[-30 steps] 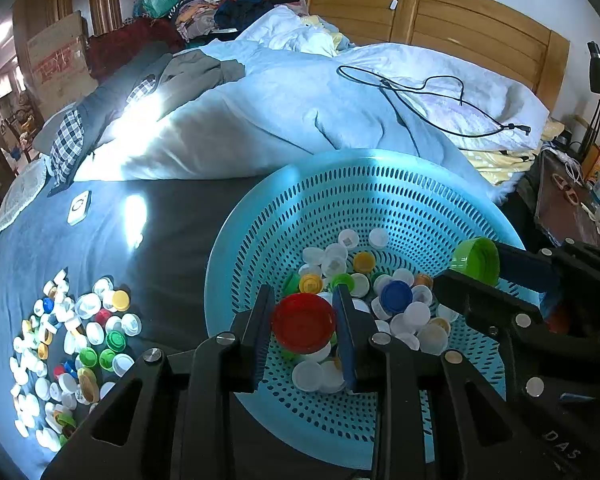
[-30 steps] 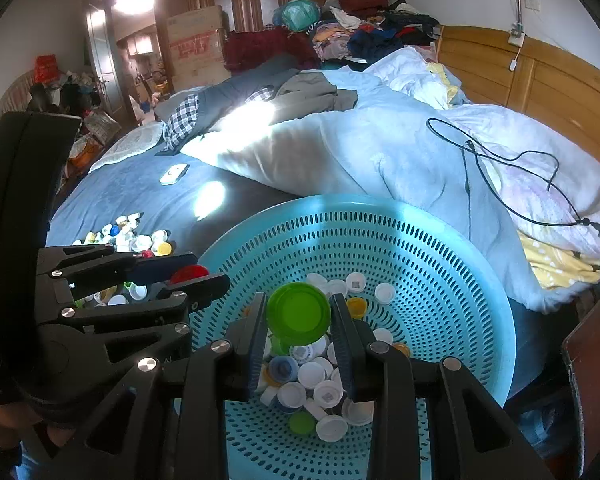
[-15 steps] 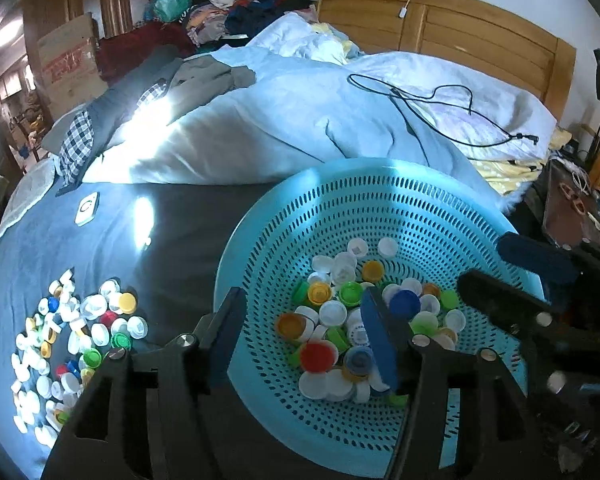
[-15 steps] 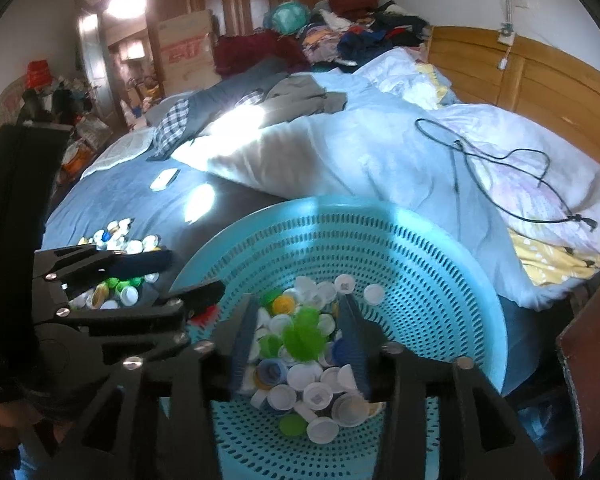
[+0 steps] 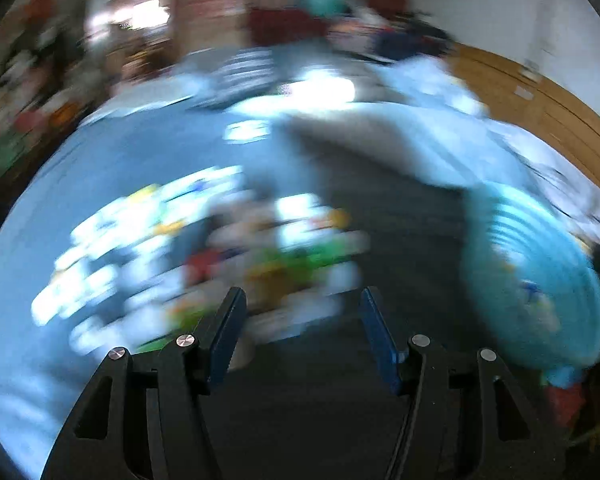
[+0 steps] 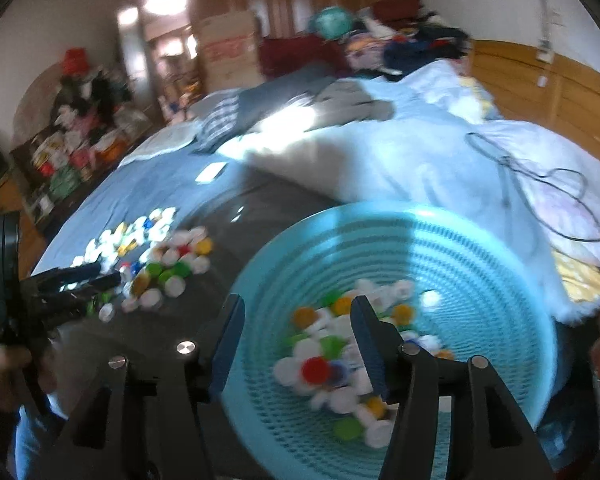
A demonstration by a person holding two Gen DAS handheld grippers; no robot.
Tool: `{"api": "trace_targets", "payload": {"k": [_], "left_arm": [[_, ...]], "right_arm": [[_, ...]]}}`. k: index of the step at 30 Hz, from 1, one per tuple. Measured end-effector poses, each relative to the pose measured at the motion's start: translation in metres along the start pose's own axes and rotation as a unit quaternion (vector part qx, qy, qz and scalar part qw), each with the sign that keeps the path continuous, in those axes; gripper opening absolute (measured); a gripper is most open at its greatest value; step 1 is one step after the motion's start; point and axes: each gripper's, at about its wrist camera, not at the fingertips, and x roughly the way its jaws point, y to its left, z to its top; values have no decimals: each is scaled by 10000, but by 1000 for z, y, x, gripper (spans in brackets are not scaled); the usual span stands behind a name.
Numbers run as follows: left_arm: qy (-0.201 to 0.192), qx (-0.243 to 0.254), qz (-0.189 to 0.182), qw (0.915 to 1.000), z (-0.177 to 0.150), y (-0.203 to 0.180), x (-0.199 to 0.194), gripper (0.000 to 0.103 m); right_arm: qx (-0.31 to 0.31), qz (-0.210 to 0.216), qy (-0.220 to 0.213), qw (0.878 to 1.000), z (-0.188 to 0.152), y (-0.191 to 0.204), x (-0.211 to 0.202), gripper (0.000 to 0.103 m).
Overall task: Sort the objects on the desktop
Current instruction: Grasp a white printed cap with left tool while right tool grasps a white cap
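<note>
The left gripper [image 5: 302,300] is spread and holds nothing; ahead of it the loose bottle caps [image 5: 204,256] on the bed [image 5: 380,220] are smeared by blur, colours barely separable. The right gripper [image 6: 296,308], also spread and empty, hangs over the blue basket [image 6: 480,264], whose near rim its fingers hide, with more basket caps [image 6: 340,352] lying blurred between and beyond them.

We see a white duvet [image 6: 400,160] with a black cable [image 6: 540,184] on it, a cardboard box [image 6: 228,50] and clothes [image 6: 400,44] behind.
</note>
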Motion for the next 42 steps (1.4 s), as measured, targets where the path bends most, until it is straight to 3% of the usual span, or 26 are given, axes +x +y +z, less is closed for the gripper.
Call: {"api": "trace_targets", "payload": {"k": [3,5,8,12,17,18,20,26,34,38,42], "left_arm": [[-10,-828,556,9950,-25,90,-4,53],[120,-985,910,9909,-36,129,-1,52],[462,-954,968,9896,-48,163,14,52],[707,-583,852,9921,-53,164,38,52],[637,-461,779,9939,-45,160,58,51],[632,-455,778,9939,-44,160,61,49],[593,-379,872,9937,-42,159,63,25],[355,-665,744,9944,-49,168,45,25],[310,-935,644,9930,-57,175,45,25],[320,-894,607,9936,-56,176,47,25],[330,-879,594,9938,-55,176,48,25]], "right_arm": [[-191,158,181,9995,-5,21,15,60],[-280,242,278,9989,-9,33,24,60],[-412,323,381,9979,-11,50,35,60],[-492,348,490,9970,-14,62,44,60],[-681,351,572,9954,-14,80,50,60],[-698,344,594,9952,-14,83,51,60],[-709,354,622,9949,-14,87,55,60],[-741,571,518,9943,-10,106,68,53],[-773,924,758,9898,-2,154,155,53],[-171,1282,1106,9854,2,147,209,53],[-70,1152,1251,9854,5,148,241,53]]}}
